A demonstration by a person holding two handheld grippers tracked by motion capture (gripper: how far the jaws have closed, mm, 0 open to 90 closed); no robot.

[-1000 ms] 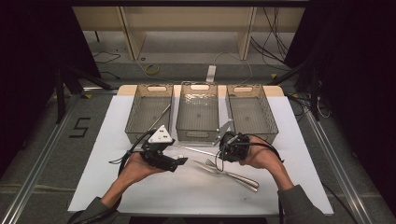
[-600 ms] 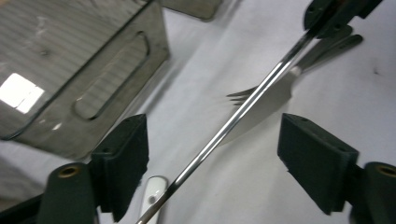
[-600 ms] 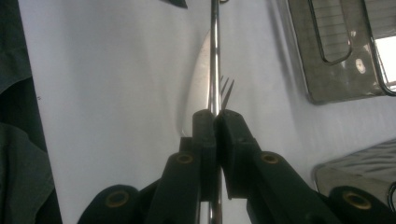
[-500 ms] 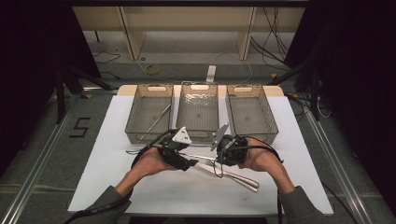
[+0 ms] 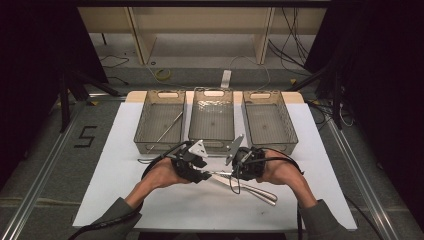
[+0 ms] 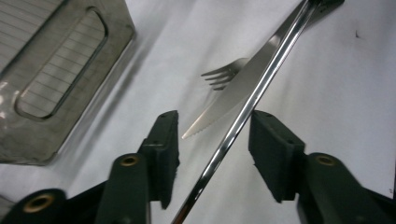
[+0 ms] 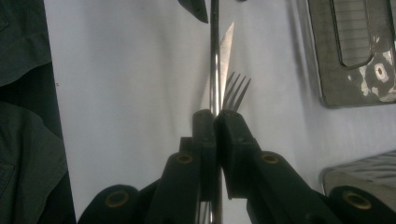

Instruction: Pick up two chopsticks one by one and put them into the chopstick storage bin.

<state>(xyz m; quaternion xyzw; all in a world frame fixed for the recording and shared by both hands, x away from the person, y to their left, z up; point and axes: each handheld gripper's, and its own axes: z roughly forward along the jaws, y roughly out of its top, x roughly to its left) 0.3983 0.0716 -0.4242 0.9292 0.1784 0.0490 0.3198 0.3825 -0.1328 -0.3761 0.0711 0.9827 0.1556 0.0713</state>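
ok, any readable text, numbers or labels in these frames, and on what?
"5": a dark numeral on the grey floor left of the table, high view.
Nothing else is readable: no print shows on the three bins, the cutlery or the grippers.

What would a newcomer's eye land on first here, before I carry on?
Probably the thin shiny metal rod, clamped in the right gripper near the table's front middle, running across between the jaws of the left gripper, which have just been closing around it without touching yet. Beneath it lie a knife and a fork, and behind stand three baskets in a row.
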